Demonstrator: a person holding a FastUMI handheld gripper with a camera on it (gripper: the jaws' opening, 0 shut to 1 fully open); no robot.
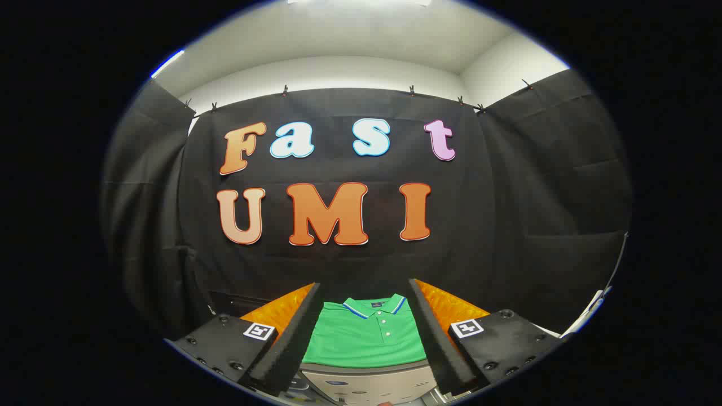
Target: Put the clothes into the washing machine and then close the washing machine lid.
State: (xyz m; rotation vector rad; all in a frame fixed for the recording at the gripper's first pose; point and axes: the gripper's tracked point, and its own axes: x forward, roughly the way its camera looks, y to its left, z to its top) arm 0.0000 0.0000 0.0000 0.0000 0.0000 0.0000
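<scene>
A green polo shirt with a blue-and-white trimmed collar lies folded flat on top of a pale grey appliance, apparently the washing machine. My gripper is held above and in front of it, open, with the shirt showing in the wide gap between the two black padded fingers. Neither finger touches the shirt. The machine's lid and opening are hidden below the fingers.
Black cloth walls close the booth at the back and on both sides. An orange surface shows behind each finger, to either side of the shirt. A white edge stands at the far right.
</scene>
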